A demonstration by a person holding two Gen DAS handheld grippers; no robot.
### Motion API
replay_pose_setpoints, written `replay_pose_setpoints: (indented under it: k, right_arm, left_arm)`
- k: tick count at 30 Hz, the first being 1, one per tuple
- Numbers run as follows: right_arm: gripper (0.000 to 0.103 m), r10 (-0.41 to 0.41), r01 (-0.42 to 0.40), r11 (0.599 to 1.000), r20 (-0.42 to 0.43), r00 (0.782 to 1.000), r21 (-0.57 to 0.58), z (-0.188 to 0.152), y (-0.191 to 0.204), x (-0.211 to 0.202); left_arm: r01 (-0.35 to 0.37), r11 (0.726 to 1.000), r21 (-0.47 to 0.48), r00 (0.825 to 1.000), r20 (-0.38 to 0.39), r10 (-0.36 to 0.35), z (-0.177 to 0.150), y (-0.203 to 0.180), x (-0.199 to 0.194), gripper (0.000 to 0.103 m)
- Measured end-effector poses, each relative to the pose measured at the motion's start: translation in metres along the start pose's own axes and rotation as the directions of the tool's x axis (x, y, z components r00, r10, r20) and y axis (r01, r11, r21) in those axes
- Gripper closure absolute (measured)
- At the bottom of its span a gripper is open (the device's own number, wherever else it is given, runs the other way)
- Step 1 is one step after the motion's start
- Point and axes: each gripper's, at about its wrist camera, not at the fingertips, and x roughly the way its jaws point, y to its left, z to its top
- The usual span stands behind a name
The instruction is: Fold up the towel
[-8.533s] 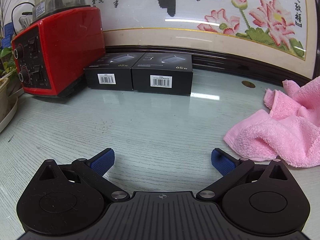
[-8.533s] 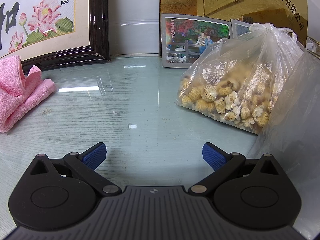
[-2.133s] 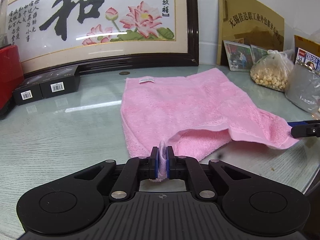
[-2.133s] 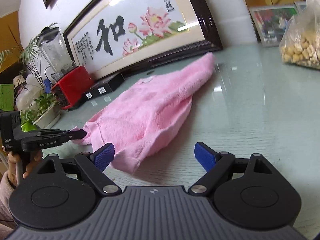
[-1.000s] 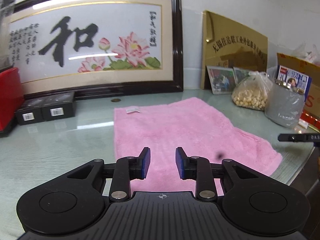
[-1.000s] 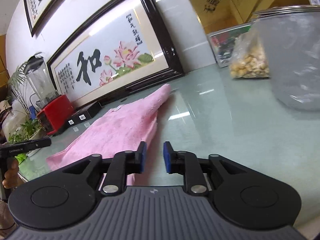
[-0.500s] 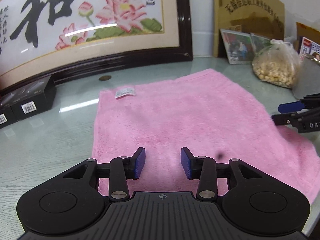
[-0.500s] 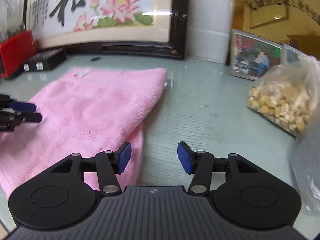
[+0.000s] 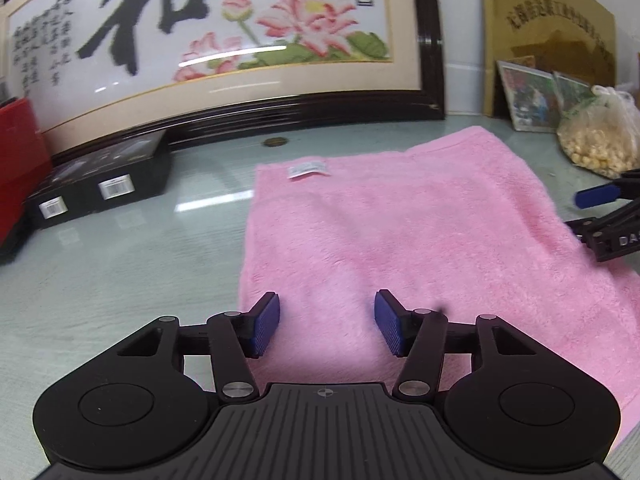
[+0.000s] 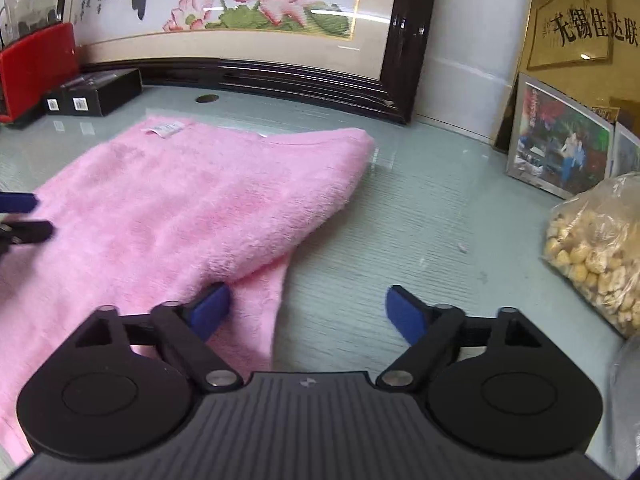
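Note:
A pink towel point(image 9: 420, 240) lies spread flat on the glass table, its white label point(image 9: 308, 169) at the far edge. My left gripper point(image 9: 326, 322) hovers over the towel's near left part; its jaws are opening and nothing is pinched between the blue pads. In the right wrist view the towel point(image 10: 180, 216) has a raised fold along its right edge. My right gripper point(image 10: 308, 312) is over that edge, jaws opening wide; its left pad is at the fold, its right pad over bare glass. The right gripper's tips point(image 9: 600, 196) also show at the left wrist view's right edge.
A large framed picture point(image 9: 224, 40) leans at the back. Two black boxes point(image 9: 100, 184) and a red appliance point(image 9: 16, 160) stand at the left. A bag of pale nuts point(image 10: 596, 256), a framed photo point(image 10: 560, 148) and a grey container edge point(image 10: 628, 408) crowd the right.
Both grippers' jaws have widened from nearly closed. The left gripper has come lower over the towel's near left part. The right has swung round to face the towel's right edge.

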Motion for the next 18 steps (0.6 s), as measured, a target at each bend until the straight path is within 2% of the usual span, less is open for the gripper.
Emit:
replay_pose_setpoints:
  k: [4,8,11,14,18]
  right_arm:
    - [0.011,-0.145,0.146,0.989,0.013,0.989,-0.014,-0.008,-0.01,-0.006]
    - [0.012,-0.222,0.223,0.975,0.051,0.974,-0.016,-0.014,-0.015,-0.017]
    - [0.012,-0.16,0.158,0.987,0.095,0.983,0.021,-0.014,-0.021,-0.024]
    - [0.011,-0.137,0.13,0.989,0.098,0.986,0.075,-0.002,-0.03,-0.018]
    - [0.011,-0.074,0.054,0.97,0.076,0.994,0.236,0.024,-0.06,0.008]
  left_arm:
    - [-0.045,0.999,-0.012,0.999,-0.009,0.045,-0.001,0.003,-0.005,0.047]
    - [-0.127,0.992,-0.013,0.992,0.005,0.127,-0.008,-0.003,-0.013,0.04]
    - [-0.156,0.987,-0.036,0.988,0.009,0.156,-0.013,-0.004,-0.018,0.039]
    - [-0.163,0.986,-0.032,0.987,0.011,0.163,-0.014,-0.004,-0.021,0.039]
    - [-0.178,0.984,-0.016,0.984,0.021,0.178,-0.017,-0.006,-0.024,0.039]
